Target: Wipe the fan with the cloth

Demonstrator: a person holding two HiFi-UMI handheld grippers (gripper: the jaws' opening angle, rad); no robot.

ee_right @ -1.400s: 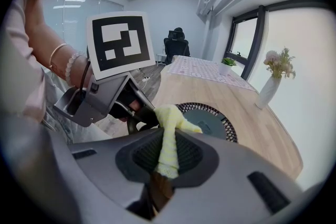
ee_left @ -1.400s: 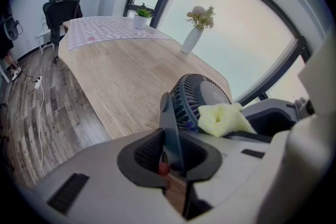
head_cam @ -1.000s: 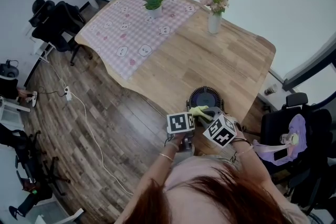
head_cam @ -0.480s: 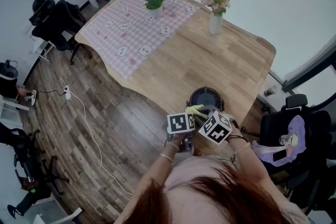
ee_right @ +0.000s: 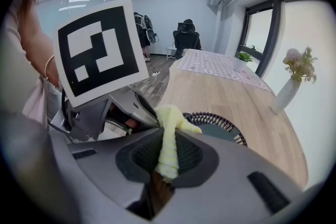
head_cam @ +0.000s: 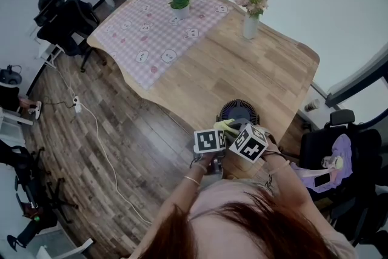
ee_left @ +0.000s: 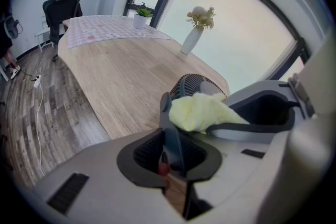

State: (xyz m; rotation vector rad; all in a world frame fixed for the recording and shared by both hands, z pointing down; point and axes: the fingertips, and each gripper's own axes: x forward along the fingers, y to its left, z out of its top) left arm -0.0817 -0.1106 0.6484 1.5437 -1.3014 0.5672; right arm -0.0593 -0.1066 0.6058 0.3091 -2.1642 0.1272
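Observation:
A small dark round fan (head_cam: pixel 238 112) lies near the front edge of the wooden table (head_cam: pixel 267 70). In the left gripper view its grille (ee_left: pixel 191 85) shows just past the jaws. My left gripper (ee_left: pixel 173 152) is shut on a thin dark part at the fan's near edge. My right gripper (ee_right: pixel 166 162) is shut on a pale yellow cloth (ee_right: pixel 170 128), whose free end rests against the fan's rim (ee_right: pixel 220 120). The cloth (head_cam: pixel 227 126) sits between both marker cubes, left (head_cam: pixel 209 141) and right (head_cam: pixel 249 142). The grippers' tips nearly touch.
A pink checked mat (head_cam: pixel 157 27), a potted plant (head_cam: pixel 180 2) and a vase of flowers (head_cam: pixel 250 16) stand at the table's far end. A black chair with a purple garment (head_cam: pixel 339 151) is at the right. A white cable (head_cam: pixel 103 148) runs over the floor at the left.
My right gripper has turned a little and shifted slightly up and left with the cloth, closer to the fan. The left gripper and the fan have stayed put.

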